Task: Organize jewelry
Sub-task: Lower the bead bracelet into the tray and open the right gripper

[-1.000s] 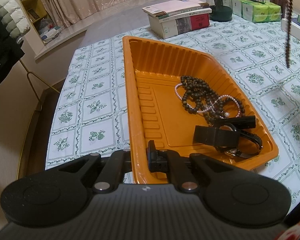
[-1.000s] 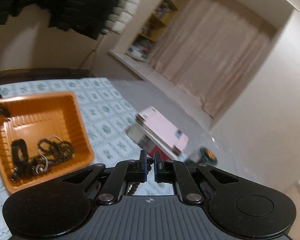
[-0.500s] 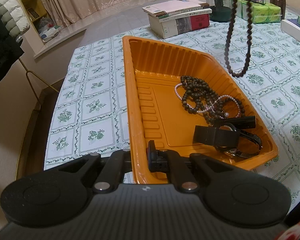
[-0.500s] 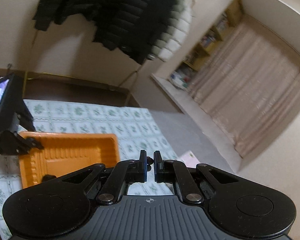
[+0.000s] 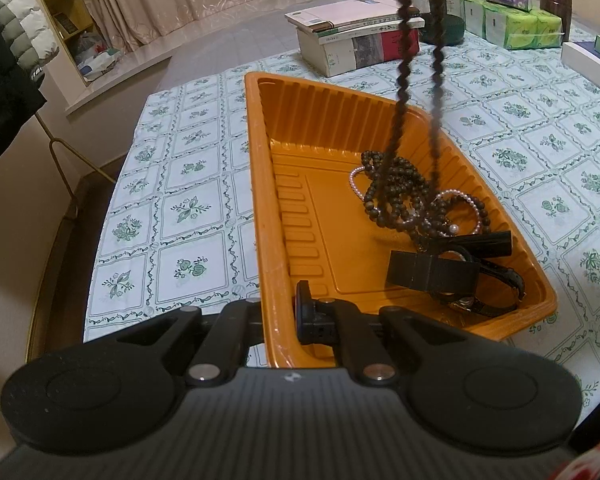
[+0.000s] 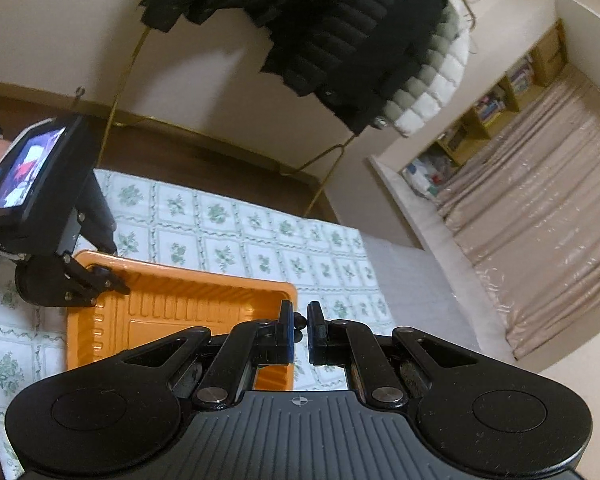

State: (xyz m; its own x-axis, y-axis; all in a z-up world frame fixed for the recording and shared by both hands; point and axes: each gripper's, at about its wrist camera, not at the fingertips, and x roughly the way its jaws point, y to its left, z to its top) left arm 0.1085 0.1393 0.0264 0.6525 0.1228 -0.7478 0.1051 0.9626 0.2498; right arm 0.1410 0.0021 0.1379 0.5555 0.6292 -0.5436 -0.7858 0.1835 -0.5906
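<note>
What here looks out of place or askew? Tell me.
Nothing is spilled or damaged. The jewelry heap crowds one side of the orange tray: dark beads tangled with a pearl strand. Another dark bead strand hangs above the tray.

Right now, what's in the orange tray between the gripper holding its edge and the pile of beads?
Nothing. In the left wrist view, bare tray floor runs from the left gripper, clamped on the rim, to the bead pile.
</note>
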